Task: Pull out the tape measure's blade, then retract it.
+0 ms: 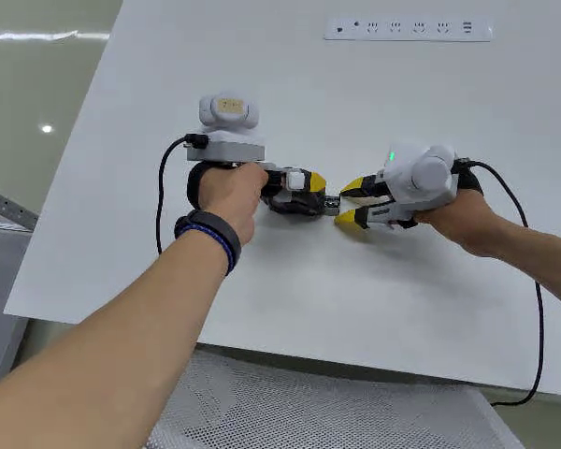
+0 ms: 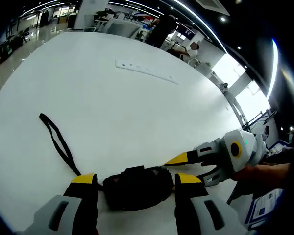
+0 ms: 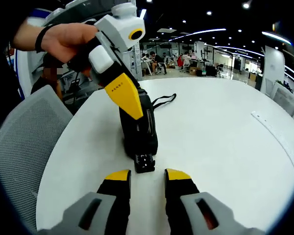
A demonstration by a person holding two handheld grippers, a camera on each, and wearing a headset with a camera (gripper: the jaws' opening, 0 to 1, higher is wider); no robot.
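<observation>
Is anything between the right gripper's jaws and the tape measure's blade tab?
Nothing visible: bare white table lies between the open right gripper and the blade tab of the black tape measure, whose case the left gripper holds.

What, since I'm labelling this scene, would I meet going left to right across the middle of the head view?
Person's left hand → tape measure → right hand-held gripper → person's right hand.
</observation>
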